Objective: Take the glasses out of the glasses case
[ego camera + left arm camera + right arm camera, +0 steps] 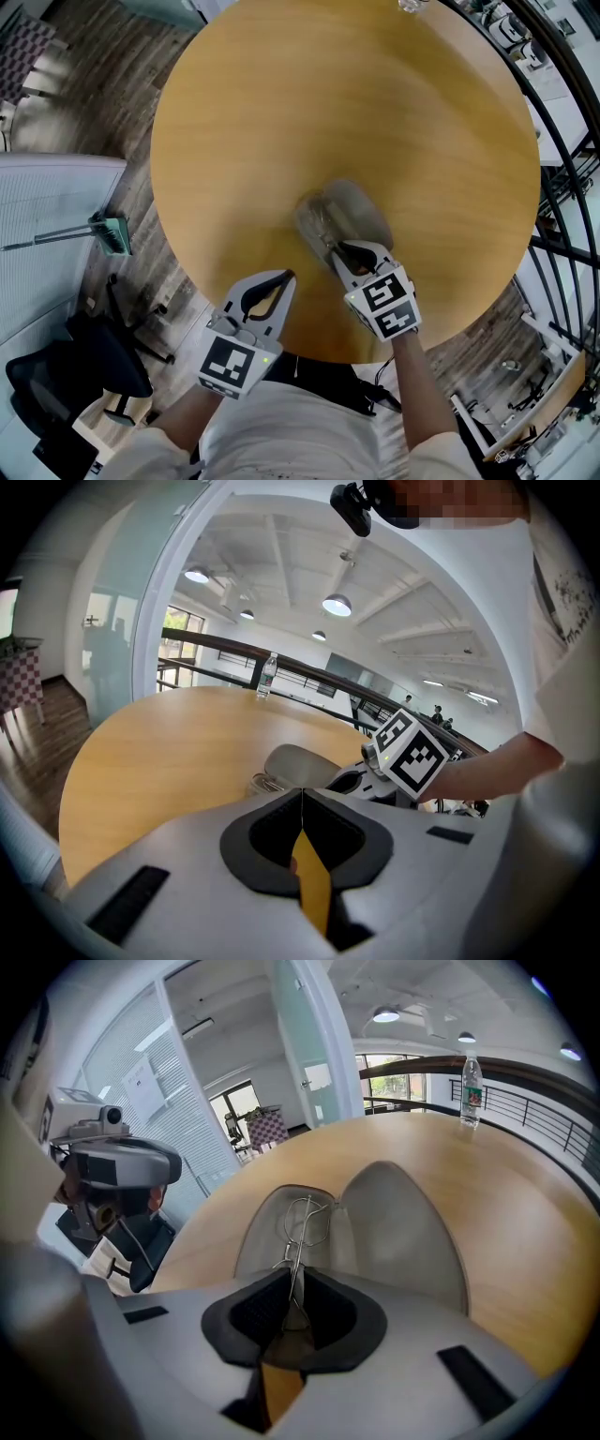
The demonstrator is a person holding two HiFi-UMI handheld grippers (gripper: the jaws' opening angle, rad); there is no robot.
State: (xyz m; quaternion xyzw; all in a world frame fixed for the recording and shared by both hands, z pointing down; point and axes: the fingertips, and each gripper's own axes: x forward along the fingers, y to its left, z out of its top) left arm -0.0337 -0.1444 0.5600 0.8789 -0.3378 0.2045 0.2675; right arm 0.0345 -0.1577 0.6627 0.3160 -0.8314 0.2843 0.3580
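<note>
An open grey glasses case (349, 214) lies on the round wooden table (281, 112), towards its near edge. In the right gripper view, thin wire-framed glasses (305, 1221) rest in the case's left half (262, 1241), with the lid (403, 1227) laid flat to the right. My right gripper (295, 1281) is shut on the near end of the glasses' frame; in the head view it (341, 247) sits at the case's near end. My left gripper (289, 276) is shut on nothing, over the table edge to the left of the case (298, 761).
A water bottle (472, 1089) stands at the table's far edge, with a metal railing (562, 159) past the table's right side. On the wooden floor to the left are a green dustpan (114, 232) and a black chair (80, 370).
</note>
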